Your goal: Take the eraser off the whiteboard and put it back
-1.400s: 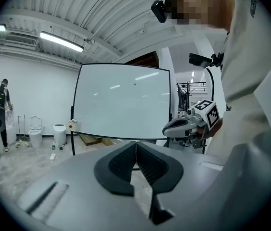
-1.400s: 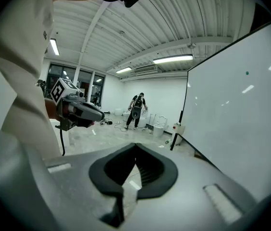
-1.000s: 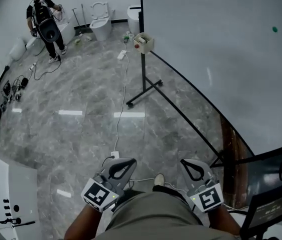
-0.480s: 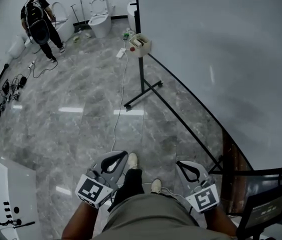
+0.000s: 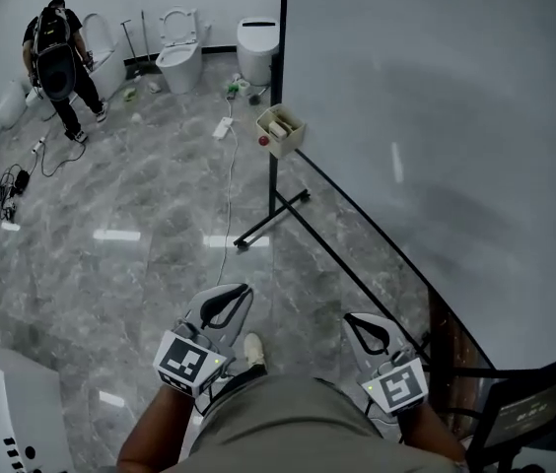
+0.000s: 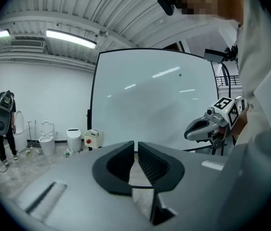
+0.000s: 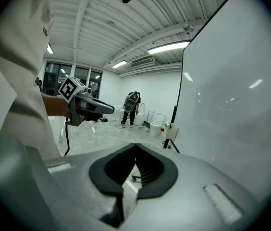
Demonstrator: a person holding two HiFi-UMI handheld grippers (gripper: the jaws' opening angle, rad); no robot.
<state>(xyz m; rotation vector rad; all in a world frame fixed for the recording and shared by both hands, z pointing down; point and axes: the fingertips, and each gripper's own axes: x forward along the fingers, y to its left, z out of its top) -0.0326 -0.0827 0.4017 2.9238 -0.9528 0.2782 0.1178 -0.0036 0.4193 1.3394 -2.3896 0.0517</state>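
Note:
The large whiteboard [image 5: 436, 116] fills the right side of the head view and stands ahead in the left gripper view [image 6: 150, 100]. A small cream box [image 5: 280, 129] with a red dot hangs on its left post; I cannot tell what is in it. No eraser shows clearly in any view. My left gripper [image 5: 244, 290] is held low in front of the body. Its jaws have just been opening and stand a narrow slit apart [image 6: 136, 143], with nothing between them. My right gripper [image 5: 351, 319] is shut and empty [image 7: 135, 146], near the board's foot.
A person with a backpack [image 5: 56, 62] stands at the far left beside toilets [image 5: 177, 52]. A white cable [image 5: 227, 195] runs across the marble floor. The board's black stand leg [image 5: 268, 225] reaches out to the left. A black frame [image 5: 524, 412] sits at the lower right.
The view has moved along the board toward its left post, and the box now looks nearer. The green dot on the board has left the head view. Both grippers stay low.

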